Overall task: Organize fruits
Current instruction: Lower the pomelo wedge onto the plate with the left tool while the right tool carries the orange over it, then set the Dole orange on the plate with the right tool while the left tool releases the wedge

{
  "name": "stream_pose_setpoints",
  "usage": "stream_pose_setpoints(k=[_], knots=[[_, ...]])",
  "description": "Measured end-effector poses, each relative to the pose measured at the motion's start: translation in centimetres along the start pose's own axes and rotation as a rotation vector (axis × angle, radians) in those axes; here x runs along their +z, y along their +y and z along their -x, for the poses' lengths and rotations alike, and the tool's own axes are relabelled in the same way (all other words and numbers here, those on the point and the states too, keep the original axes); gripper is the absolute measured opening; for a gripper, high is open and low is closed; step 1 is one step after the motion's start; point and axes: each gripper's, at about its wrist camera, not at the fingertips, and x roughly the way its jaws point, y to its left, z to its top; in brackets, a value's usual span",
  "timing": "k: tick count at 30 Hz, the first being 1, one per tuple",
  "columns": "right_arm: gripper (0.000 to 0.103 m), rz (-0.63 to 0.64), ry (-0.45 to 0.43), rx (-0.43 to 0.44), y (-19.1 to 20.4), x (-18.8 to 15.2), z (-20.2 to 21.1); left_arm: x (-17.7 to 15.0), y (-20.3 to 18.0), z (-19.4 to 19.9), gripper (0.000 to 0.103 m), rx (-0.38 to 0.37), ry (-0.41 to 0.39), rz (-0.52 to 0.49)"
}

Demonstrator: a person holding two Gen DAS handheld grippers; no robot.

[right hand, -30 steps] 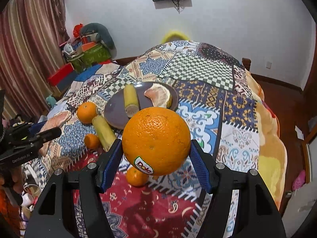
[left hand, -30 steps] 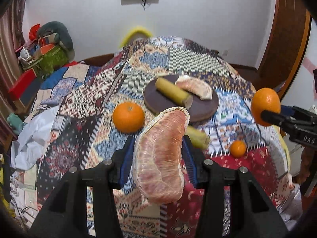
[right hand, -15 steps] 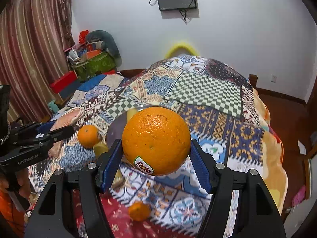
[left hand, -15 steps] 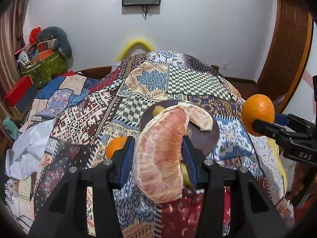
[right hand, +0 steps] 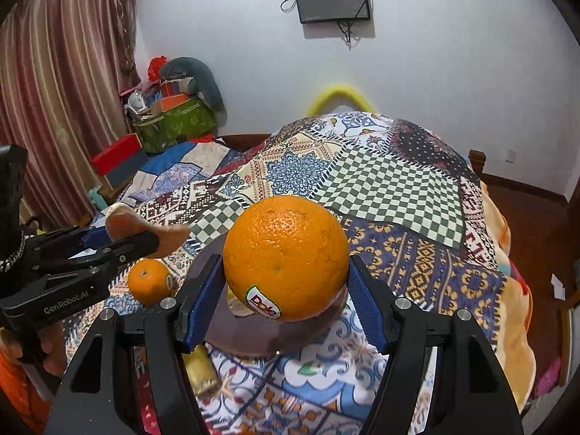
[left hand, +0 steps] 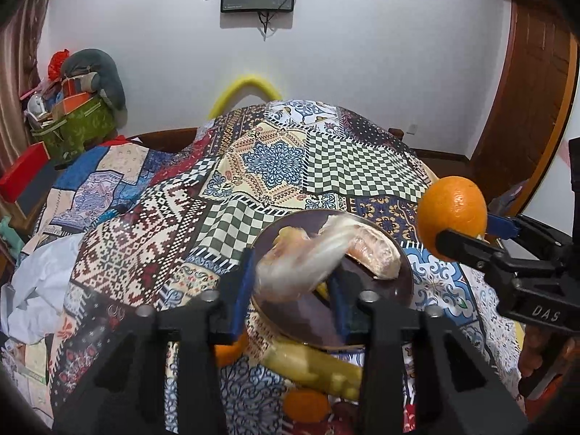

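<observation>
A bed (left hand: 275, 166) carried everything, covered by a patchwork quilt (right hand: 384, 185) of checkered, floral and geometric panels. Directly on the quilt sat a dark round plate (left hand: 301, 322). Just beside its near rim lay a yellow-green stalk (left hand: 319, 366), also seen in the right wrist view (right hand: 201, 369). A small orange (right hand: 148, 281) rested on the quilt left of the plate, near the stalk. A smaller orange (left hand: 306, 406) lay on a red panel at the near edge, close to the stalk's end. A pale crumpled cloth (left hand: 32, 290) lay at the bed's left side.
</observation>
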Motion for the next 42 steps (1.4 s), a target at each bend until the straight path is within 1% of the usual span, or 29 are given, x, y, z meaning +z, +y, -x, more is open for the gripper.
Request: stream_pose_setpoints(k=[1, 4, 11, 16, 20, 24, 26, 27, 29, 31, 34, 37, 42], knots=[[0.064, 0.002, 0.004, 0.0, 0.0, 0.0, -0.4, 0.2, 0.1, -0.5, 0.02, -0.007, 0.004, 0.001], [0.064, 0.005, 0.018, 0.003, -0.1, 0.2, -1.7, 0.3, 0.1, -1.5, 0.01, -0.03, 0.008, -0.004], [0.064, 0.017, 0.059, 0.005, -0.1, 0.0, -4.0, 0.2, 0.3, -3.4, 0.01, -0.034, 0.041, -0.006], [0.064, 0.024, 0.1, 0.007, -0.4, 0.3, -5.9, -0.2, 0.8, -3.8, 0.011, 0.001, 0.048, -0.002], [0.064, 0.028, 0.135, 0.009, -0.5, 0.2, -7.2, -0.6, 1.3, -4.3, 0.022, 0.018, 0.063, 0.008], [0.064, 0.037, 0.171, 0.01, -0.5, -0.1, -8.3, -0.9, 1.8, -4.8, 0.03, 0.028, 0.075, 0.019], [0.065, 0.036, 0.194, 0.015, -0.5, -0.3, -8.9, -1.1, 1.9, -4.9, 0.036, 0.031, 0.079, 0.023], [0.066, 0.04, 0.191, 0.013, -0.5, -0.4, -8.9, -1.2, 1.9, -4.9, 0.037, 0.031, 0.082, 0.026], [0.066, 0.039, 0.189, 0.009, -0.4, -0.5, -8.8, -1.3, 2.0, -5.0, 0.045, 0.024, 0.088, 0.032], [0.066, 0.041, 0.193, 0.002, -0.4, -0.6, -8.8, -1.3, 2.0, -5.0, 0.046, 0.021, 0.091, 0.037], [0.074, 0.048, 0.179, 0.0, -0.2, -0.6, -8.1, -1.4, 1.8, -4.9, 0.048, 0.022, 0.096, 0.036], [0.074, 0.068, 0.164, -0.015, 0.1, -0.4, -7.2, -1.3, 1.7, -4.3, 0.053, 0.02, 0.09, 0.041], [0.074, 0.073, 0.129, -0.026, 0.4, -0.1, -5.0, -1.1, 1.4, -2.4, 0.055, 0.022, 0.066, 0.039]])
